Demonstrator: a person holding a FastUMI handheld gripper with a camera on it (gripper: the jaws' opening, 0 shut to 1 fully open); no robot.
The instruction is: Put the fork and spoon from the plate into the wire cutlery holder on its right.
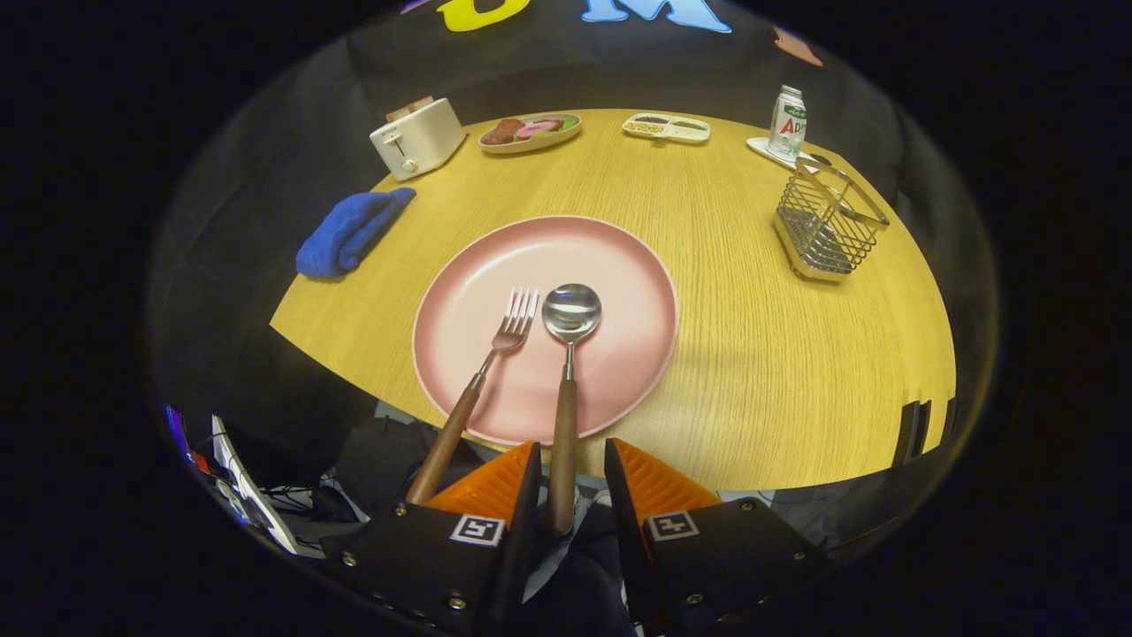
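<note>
A pink plate point(619, 265) lies on the wooden table just ahead of my fingers. On it rest a fork point(511, 329) and a spoon point(571, 312), both with brown wooden handles that stick out over the plate's near rim. My gripper point(573, 460) is open. The spoon's handle runs back into the gap between the orange fingers point(495, 482), close to the left one and apart from the right one. The fork's handle passes outside the left finger. The wire cutlery holder point(829, 232) stands to the right of the plate, farther back.
A blue cloth point(352, 232) lies left of the plate. At the back stand a white toaster point(416, 137), a dish of food point(529, 132), a divided snack tray point(665, 126) and a can point(786, 122) on a coaster behind the holder. The table's near edge runs just beyond my fingers.
</note>
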